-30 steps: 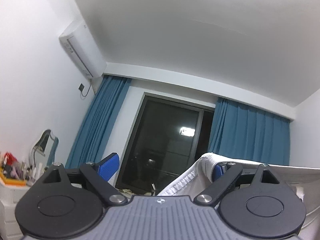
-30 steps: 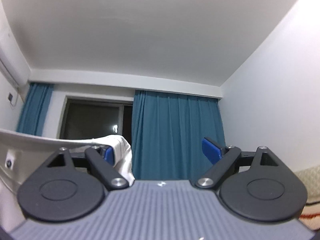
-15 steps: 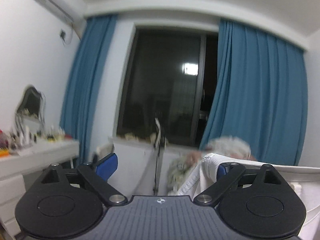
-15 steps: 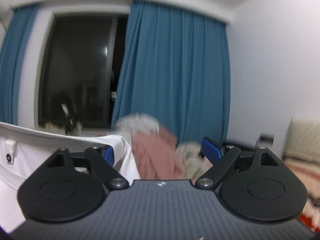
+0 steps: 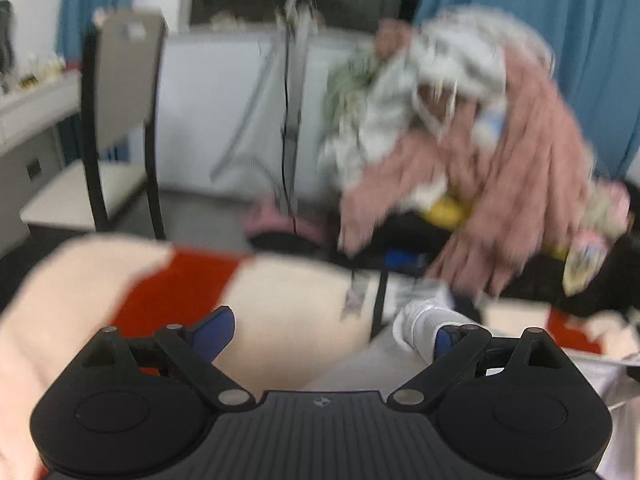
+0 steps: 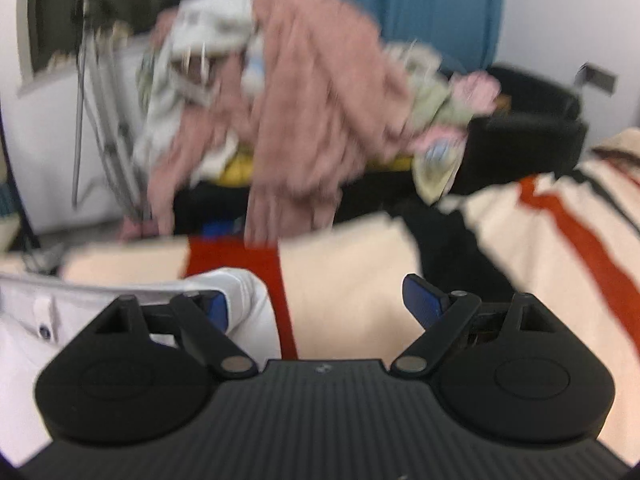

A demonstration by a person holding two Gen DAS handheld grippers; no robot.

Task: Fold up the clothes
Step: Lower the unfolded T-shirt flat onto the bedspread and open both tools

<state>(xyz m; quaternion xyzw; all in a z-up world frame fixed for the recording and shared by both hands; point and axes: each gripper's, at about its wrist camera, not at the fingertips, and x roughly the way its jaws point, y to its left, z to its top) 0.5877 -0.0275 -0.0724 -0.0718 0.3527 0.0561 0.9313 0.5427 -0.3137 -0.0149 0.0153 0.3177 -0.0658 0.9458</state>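
Bedding in cream with red stripes (image 5: 288,300) is spread beneath both tongs and fills the lower half of each view; it is also seen ahead and to the right of the right tongs (image 6: 560,240). Beyond it, ahead of both tongs, a blurred heap of pink and pale laundry (image 5: 460,120) is piled over something dark, and the same heap (image 6: 300,92) is seen in the right wrist view. Blue curtains (image 5: 560,20) hang behind the heap. A chair (image 5: 116,128) with a dark frame stands far ahead and to the left of the left tongs.

The white garment (image 6: 36,320) is stretched between the two tongs, above the bedding. One bunched edge of it (image 5: 424,328) is draped over the right-hand finger of the left tongs (image 5: 332,330), and the other edge is wrapped over the left-hand finger of the right tongs (image 6: 320,300). Both pairs of tongs are seen with their fingers spread wide apart, the cloth hooked on one finger only rather than pinched between the two. A small tab and a dark button can be made out on the garment to the left of the right tongs.
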